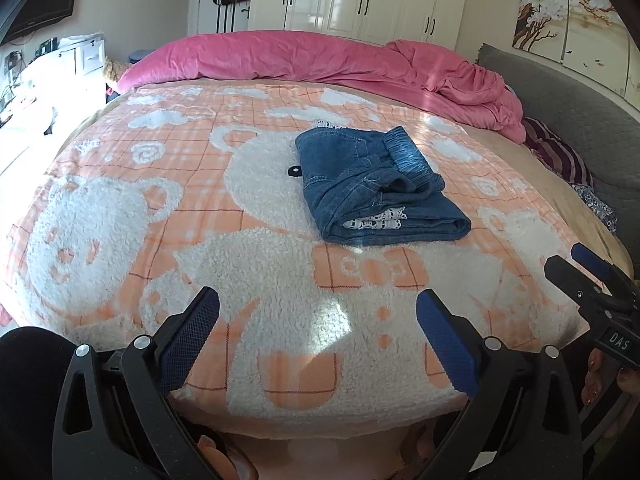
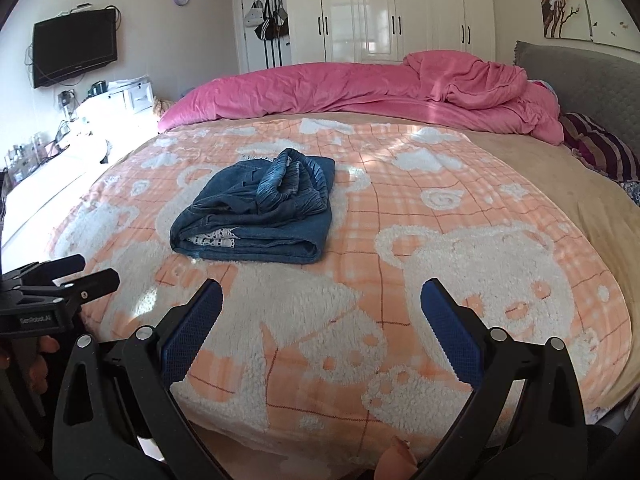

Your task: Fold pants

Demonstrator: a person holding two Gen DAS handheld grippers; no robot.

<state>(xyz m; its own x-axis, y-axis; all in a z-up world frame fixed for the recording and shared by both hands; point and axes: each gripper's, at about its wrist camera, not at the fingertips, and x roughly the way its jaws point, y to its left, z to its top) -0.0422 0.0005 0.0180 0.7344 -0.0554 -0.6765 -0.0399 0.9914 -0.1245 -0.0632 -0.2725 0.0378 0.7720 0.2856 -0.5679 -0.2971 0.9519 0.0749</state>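
Observation:
The blue denim pants [image 1: 376,184] lie folded into a compact bundle on the orange-and-white bear blanket [image 1: 160,208], with white lace trim showing at the near fold. They also show in the right wrist view [image 2: 260,212]. My left gripper [image 1: 318,320] is open and empty, held back near the bed's front edge, well short of the pants. My right gripper [image 2: 320,312] is open and empty too, also near the front edge, to the right of the pants. The right gripper also shows at the right edge of the left wrist view [image 1: 580,268].
A pink duvet [image 1: 320,60] is bunched along the far side of the bed. A grey headboard [image 1: 560,96] and striped pillow [image 1: 560,156] are at the right. White wardrobes [image 2: 400,12], a wall TV [image 2: 74,52] and a cluttered white dresser [image 2: 80,120] lie beyond.

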